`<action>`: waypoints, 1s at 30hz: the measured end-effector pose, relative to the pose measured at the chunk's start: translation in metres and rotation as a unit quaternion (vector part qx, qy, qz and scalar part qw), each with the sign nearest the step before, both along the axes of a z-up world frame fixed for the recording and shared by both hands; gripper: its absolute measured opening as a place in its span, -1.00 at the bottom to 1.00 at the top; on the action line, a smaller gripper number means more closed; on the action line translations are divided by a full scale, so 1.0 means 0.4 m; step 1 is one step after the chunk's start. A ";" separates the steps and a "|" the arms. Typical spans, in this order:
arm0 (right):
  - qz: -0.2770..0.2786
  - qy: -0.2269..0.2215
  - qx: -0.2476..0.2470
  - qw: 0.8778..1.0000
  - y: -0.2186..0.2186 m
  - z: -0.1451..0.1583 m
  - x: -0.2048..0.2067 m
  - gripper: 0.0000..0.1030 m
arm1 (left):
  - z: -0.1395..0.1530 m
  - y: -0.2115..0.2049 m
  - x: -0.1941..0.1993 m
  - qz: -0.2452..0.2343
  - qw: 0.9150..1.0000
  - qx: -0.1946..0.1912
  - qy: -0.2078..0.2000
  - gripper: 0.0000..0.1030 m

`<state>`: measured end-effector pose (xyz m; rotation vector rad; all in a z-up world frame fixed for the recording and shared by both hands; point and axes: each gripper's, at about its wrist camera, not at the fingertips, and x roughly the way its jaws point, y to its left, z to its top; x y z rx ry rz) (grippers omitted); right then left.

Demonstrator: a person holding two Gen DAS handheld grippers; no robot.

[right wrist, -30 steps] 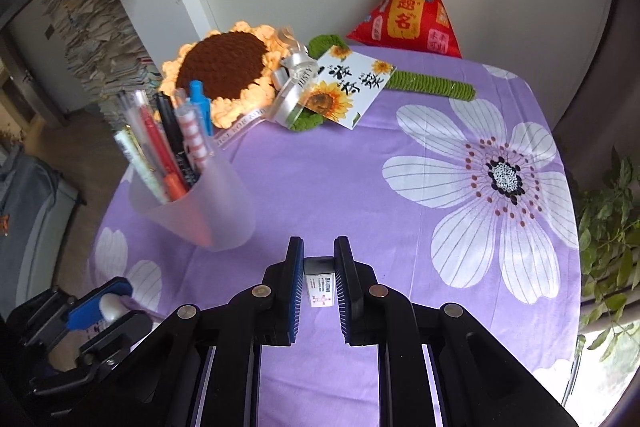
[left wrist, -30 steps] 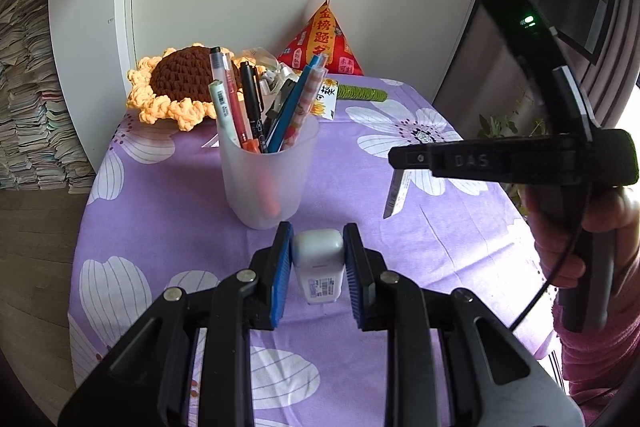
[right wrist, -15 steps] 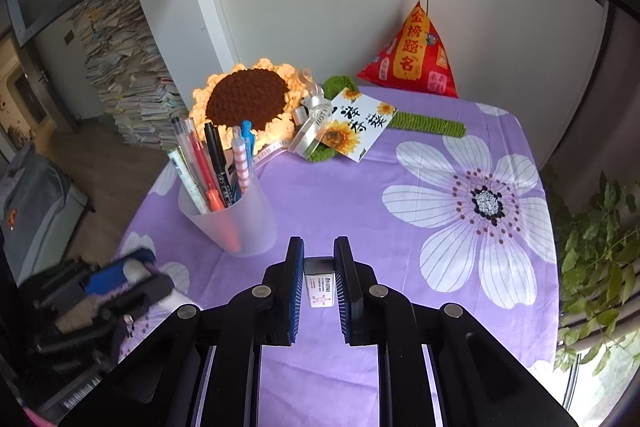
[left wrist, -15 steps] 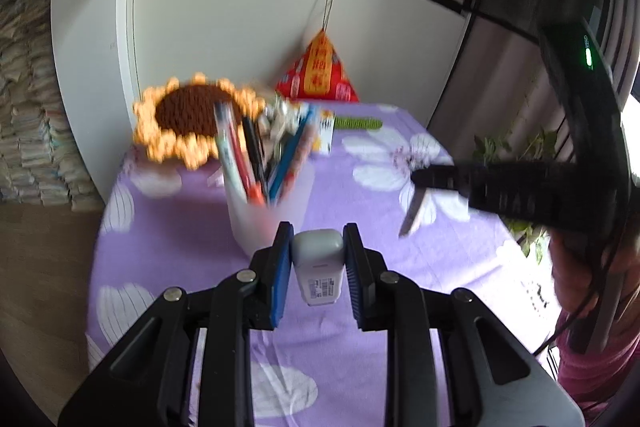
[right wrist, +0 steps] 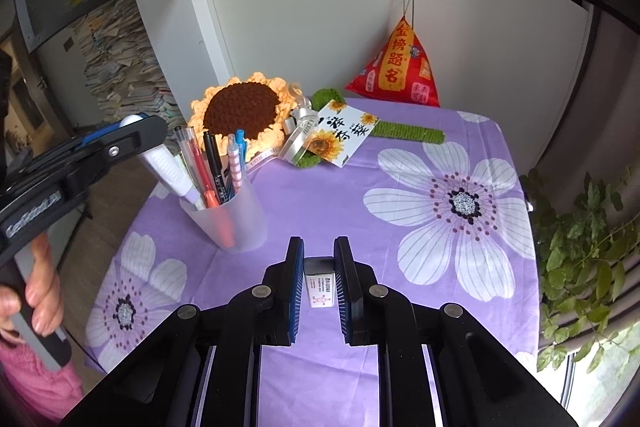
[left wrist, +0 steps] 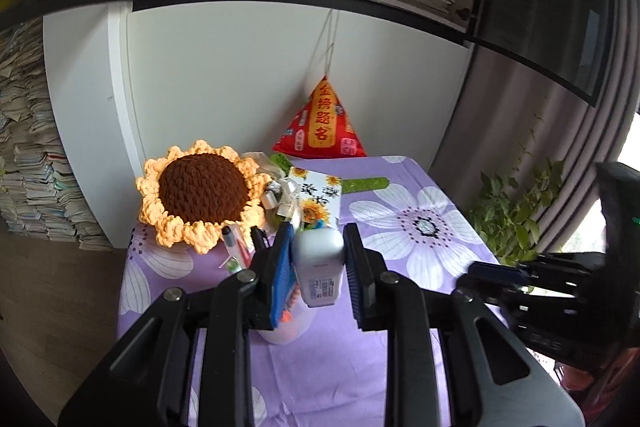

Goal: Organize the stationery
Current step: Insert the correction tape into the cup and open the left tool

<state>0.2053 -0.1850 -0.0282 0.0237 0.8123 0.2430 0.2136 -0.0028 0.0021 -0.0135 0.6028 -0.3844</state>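
White and smooth, the light plastic correction tape (left wrist: 319, 264) is squeezed at its flat sides by the left gripper (left wrist: 318, 269) above the cup (right wrist: 236, 219), while the right gripper (right wrist: 319, 285) pinches a small eraser (right wrist: 319, 282).

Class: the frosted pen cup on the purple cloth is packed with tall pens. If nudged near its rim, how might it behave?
The pen cup probably tips rather than slides: the pens stand well above its rim, so it looks top-heavy. It sits on soft tablecloth, which likely grips its base. Its thin translucent plastic looks light, so it gives little resistance.
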 end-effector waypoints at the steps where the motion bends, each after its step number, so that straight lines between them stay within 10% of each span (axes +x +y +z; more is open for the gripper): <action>1: -0.001 -0.001 0.001 1.000 -0.003 0.002 -0.002 -0.68 | -0.003 0.003 0.008 0.003 1.000 -0.002 0.005 -0.54; 30: -0.001 0.001 0.007 1.000 -0.009 -0.007 0.012 -0.69 | -0.132 -0.031 0.107 0.008 0.996 0.016 0.083 -0.54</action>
